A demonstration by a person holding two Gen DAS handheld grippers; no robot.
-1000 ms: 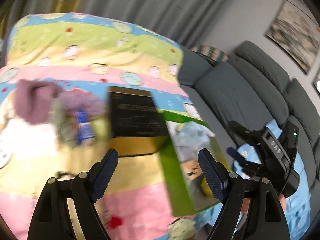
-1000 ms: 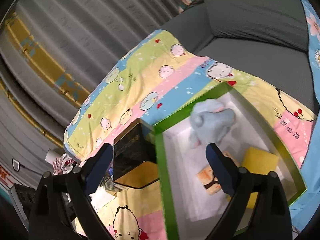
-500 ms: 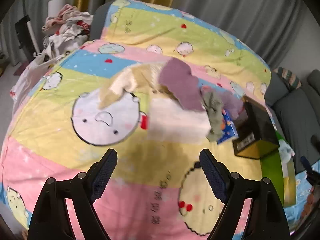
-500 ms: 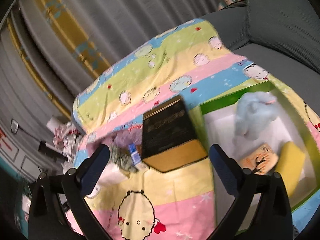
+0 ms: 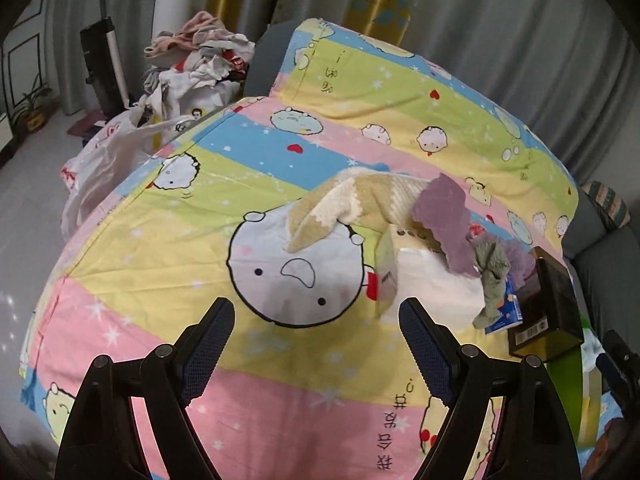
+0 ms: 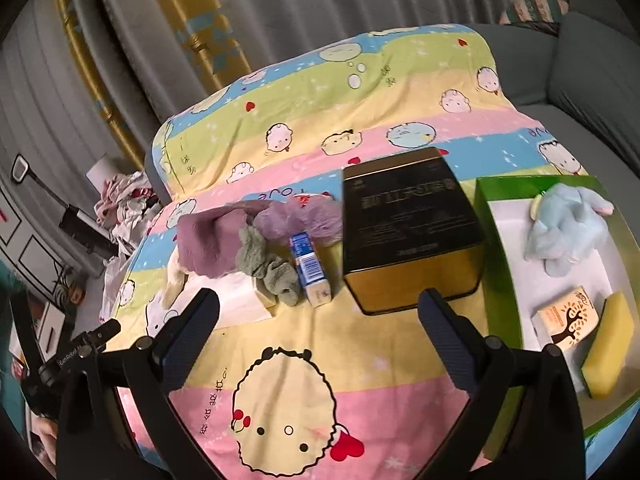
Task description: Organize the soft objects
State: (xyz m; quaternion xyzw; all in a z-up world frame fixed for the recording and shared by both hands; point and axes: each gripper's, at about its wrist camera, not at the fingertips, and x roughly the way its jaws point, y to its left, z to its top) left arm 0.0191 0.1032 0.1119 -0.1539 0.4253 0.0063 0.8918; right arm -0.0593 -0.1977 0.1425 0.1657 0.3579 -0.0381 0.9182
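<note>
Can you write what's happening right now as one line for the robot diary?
left gripper: jaws open, empty | right gripper: jaws open, empty | blue plush: in green box

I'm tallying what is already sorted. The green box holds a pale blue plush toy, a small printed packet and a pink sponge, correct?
Not quite: the sponge is yellow, not pink. The right wrist view shows it inside the green box, beside the small printed packet, with the pale blue plush toy further back in the same box.

Purple cloth [image 6: 204,240], green rag [image 6: 268,270] heaped on bedspread; blue plush [image 6: 568,228] inside green box [image 6: 494,248].
</note>
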